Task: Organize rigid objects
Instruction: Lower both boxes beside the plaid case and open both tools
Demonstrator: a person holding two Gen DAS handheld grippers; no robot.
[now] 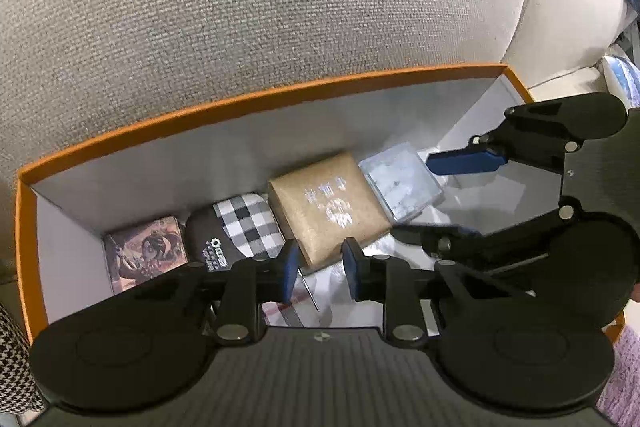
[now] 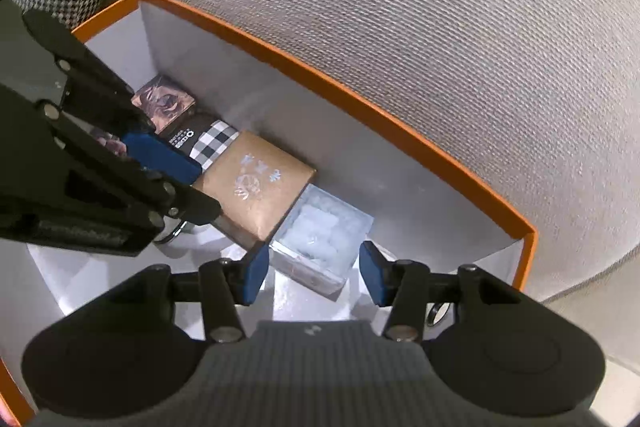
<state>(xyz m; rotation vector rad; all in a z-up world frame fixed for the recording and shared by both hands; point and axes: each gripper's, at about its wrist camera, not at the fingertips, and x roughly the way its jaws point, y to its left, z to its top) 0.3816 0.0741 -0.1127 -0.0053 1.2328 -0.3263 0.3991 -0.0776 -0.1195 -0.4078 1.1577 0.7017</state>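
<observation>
Four items lined up along the orange box [image 1: 248, 99] back wall; left tool [image 1: 320, 273] released, right tool [image 2: 314, 273] straddles the clear case [image 2: 320, 239], not gripping.

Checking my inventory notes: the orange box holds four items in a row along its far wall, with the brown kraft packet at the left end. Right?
Not quite. The orange box holds four items in a row, but the illustrated tile sits at the left end; the brown kraft packet is third, as the left wrist view shows.

No legible text on any box
</observation>
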